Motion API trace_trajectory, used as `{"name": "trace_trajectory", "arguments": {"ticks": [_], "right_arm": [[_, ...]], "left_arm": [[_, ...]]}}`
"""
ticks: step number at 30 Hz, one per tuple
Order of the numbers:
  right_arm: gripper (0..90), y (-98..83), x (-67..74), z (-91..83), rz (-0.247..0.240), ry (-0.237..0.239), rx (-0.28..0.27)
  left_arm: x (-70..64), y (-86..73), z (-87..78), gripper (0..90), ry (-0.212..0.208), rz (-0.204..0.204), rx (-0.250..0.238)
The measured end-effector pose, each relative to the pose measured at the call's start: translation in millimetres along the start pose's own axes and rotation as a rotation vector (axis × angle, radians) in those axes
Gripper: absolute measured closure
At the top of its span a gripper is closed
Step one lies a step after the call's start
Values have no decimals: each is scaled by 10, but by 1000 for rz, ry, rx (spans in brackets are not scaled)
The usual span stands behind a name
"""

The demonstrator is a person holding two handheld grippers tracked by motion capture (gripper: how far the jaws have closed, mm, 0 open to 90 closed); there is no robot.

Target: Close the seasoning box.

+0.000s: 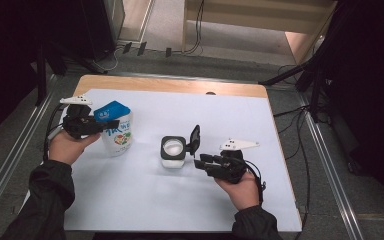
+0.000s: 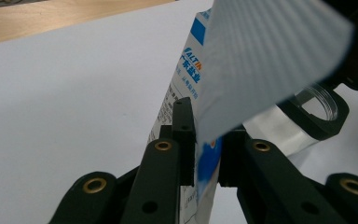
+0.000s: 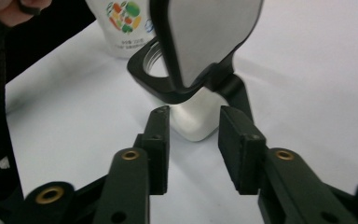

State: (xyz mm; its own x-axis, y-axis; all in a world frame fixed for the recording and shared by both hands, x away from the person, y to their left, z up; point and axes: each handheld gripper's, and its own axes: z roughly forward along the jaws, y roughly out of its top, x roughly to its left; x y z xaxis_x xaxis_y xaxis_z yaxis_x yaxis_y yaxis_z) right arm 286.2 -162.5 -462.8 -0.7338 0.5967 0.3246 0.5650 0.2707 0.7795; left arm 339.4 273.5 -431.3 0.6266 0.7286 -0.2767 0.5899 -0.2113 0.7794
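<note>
Left on the white sheet [image 1: 145, 200], blue-topped white pouch [image 1: 116, 129]; right of it, black-rimmed white jar [image 1: 173, 151], well apart

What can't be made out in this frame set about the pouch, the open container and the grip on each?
- Pouch contents: high view, its folded blue top covers the opening.
- Pouch print: left gripper view, cut off by the curled flap; too small from above.
- Container fill: high view too small; right gripper view, the raised lid blocks the mouth.
- Right hand-held gripper: jaws flank the container base; contact unclear.
- Left hand-held gripper: pinches the pouch's top edge.
</note>
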Motion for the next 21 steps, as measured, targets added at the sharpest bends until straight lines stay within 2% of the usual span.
{"name": "trace_trajectory", "arguments": {"ticks": [3, 6, 9, 11, 13, 19, 21], "right_arm": [[740, 18, -51, -10, 18, 2, -5], [803, 42, -86, 9, 1, -11, 6], [895, 67, -111, 39, -21, -7, 8], [900, 84, -133, 68, -18, -7, 5], [900, 107, -157, 93, -7, -15, -3], [900, 195, -221, 154, 35, -8, -37], [900, 216, -219, 172, 31, -3, -39]], "left_arm": [[-15, -10, -4, 789, 2, 12, 2], [-12, -30, -5, 757, 7, 4, 2], [-10, -48, -3, 677, 7, -4, 3], [-16, -61, 7, 609, 12, -10, 12], [-24, -86, 11, 542, 11, -10, 1], [-70, -127, -5, 396, 20, 30, -9], [-84, -139, -26, 375, 24, 34, -9]]}}
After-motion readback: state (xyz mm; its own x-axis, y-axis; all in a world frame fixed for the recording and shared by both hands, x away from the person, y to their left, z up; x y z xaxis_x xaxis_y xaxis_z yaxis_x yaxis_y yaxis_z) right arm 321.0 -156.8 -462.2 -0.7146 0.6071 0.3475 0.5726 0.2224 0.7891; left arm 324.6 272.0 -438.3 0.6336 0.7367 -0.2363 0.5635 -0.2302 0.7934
